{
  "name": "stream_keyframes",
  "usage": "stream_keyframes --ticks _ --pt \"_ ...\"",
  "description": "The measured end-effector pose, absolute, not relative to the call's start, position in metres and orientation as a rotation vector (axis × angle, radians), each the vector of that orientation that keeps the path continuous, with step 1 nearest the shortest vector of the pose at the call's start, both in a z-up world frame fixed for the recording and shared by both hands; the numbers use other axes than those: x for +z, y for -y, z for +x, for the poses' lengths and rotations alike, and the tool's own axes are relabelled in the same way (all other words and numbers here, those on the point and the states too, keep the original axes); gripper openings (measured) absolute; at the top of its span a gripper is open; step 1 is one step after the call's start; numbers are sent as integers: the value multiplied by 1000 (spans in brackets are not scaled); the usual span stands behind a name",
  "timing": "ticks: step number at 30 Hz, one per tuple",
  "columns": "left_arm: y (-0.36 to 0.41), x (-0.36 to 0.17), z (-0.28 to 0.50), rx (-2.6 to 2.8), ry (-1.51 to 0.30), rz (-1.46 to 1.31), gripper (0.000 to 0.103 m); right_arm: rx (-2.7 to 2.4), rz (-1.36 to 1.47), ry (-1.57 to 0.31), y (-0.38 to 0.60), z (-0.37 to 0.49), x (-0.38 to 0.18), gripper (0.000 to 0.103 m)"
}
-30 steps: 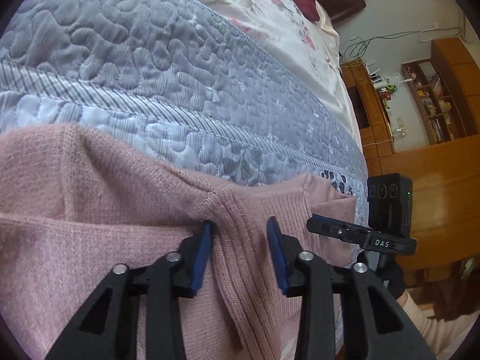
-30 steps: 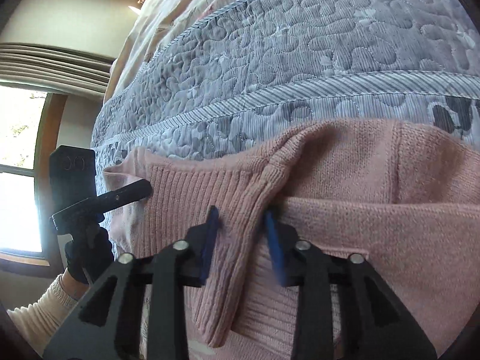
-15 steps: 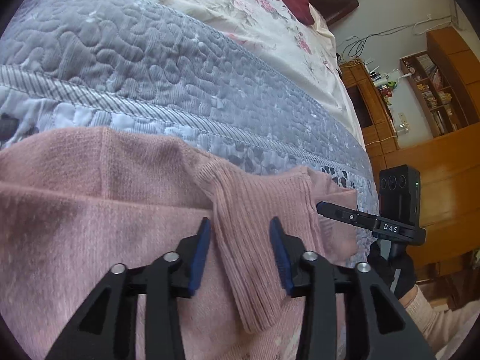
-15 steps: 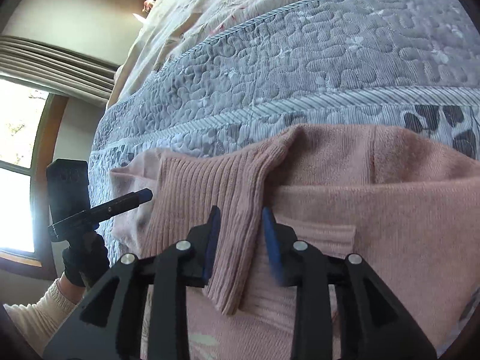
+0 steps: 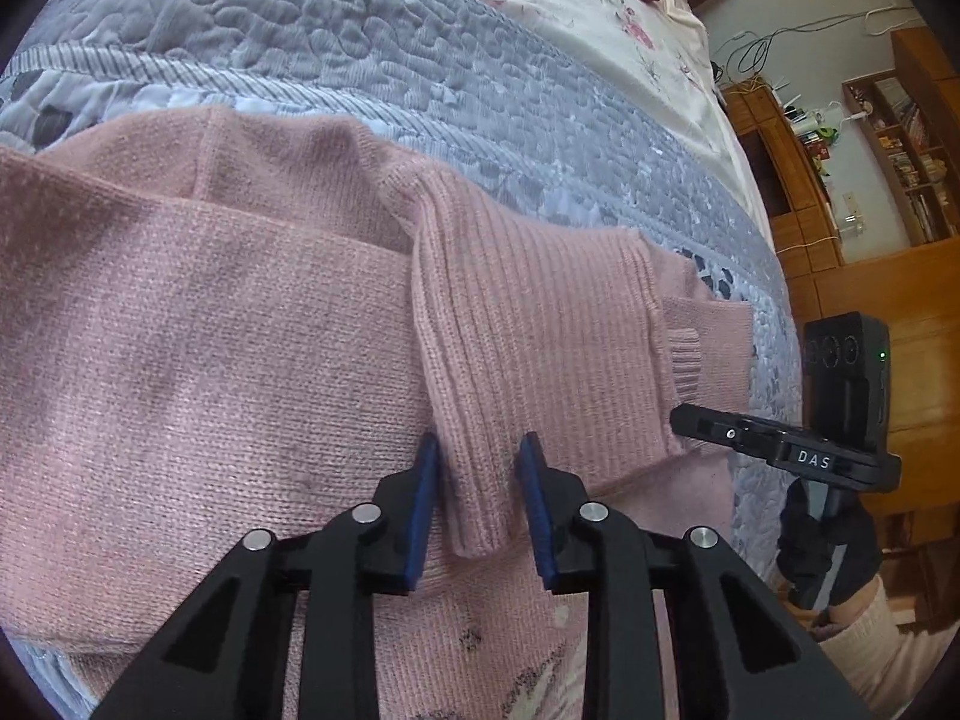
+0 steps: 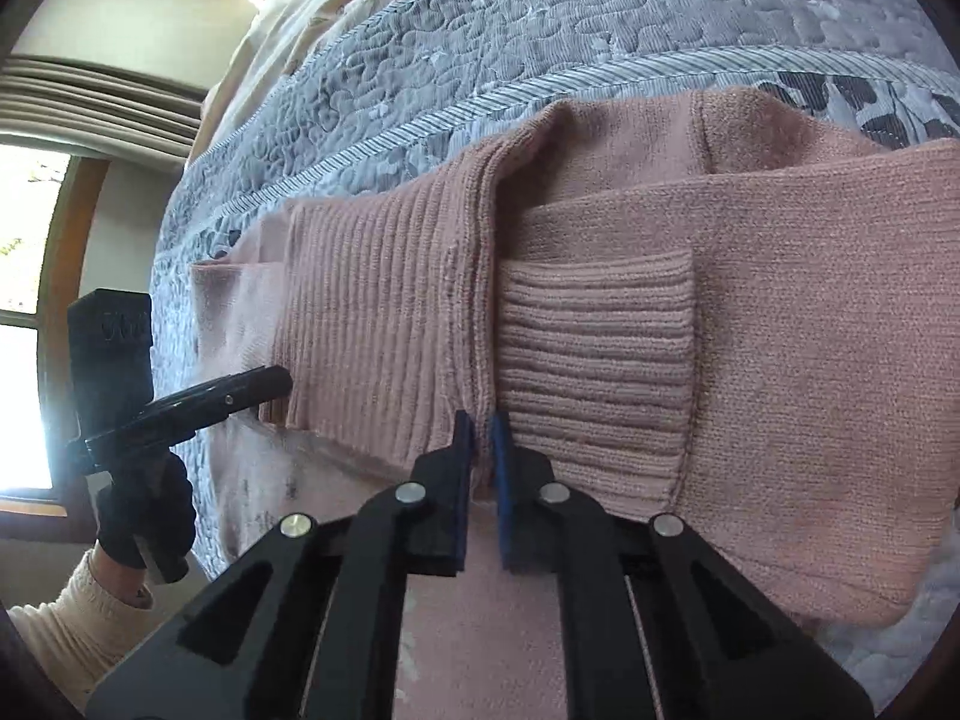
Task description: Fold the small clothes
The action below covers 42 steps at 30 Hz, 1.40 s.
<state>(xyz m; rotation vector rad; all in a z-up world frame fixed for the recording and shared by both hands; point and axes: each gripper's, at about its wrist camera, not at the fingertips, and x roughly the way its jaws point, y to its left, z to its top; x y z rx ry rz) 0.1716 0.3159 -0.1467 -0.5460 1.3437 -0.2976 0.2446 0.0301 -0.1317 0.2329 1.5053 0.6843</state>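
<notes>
A pink knit sweater [image 5: 240,390] lies on a grey quilted bedspread [image 5: 360,42]. A raised fold of its ribbed hem [image 5: 474,420] runs between the blue pads of my left gripper [image 5: 478,480]. The jaws are narrowed around the fold but still open, with thin shadowed gaps on both sides. In the right wrist view my right gripper [image 6: 483,450] is shut on the edge of the same ribbed hem [image 6: 372,312], beside a ribbed cuff [image 6: 594,360]. Each gripper shows side-on in the other's view, the right gripper [image 5: 708,420] and the left gripper [image 6: 264,384], both at the sweater's edge.
A cream floral sheet [image 5: 600,12] lies beyond the quilt. Wooden cabinets and bookshelves [image 5: 900,138] stand past the bed's edge. A bright window [image 6: 24,300] is at the left. Black-gloved hands [image 6: 144,516] with cream sleeves hold the gripper handles.
Both grippers pulled back along the ribbed hem toward its edge. The right jaws closed on the hem; the left jaws narrowed around the fold.
</notes>
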Motion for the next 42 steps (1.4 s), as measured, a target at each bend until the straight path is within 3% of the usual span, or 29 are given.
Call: stream_keyframes --ticks 7,9,11,13,16,22,30,42 --pt "-315 -144 166 -278 -1324 -547 21 678 261 -1508 -27 240 -144 6" --pt "-310 -133 159 -252 -1318 -514 29 677 278 -1486 -23 236 -133 11" --pt "-307 -114 145 -217 -1289 -444 47 699 287 -1430 -13 224 -113 18" --pt "-306 -95 122 -203 -1266 -389 54 702 255 -1377 0 205 -92 29" --pt "-315 -78 75 -155 -1280 -332 59 720 213 -1359 22 168 -76 32" --pt "-331 -72 -34 -18 -1377 -210 61 717 49 -1414 56 71 -85 49" --pt "-341 -82 -140 54 -1386 -219 61 706 49 -1449 100 -28 -101 49" --pt "-354 -106 -227 8 -1340 -443 68 609 120 -1441 141 -115 -120 55"
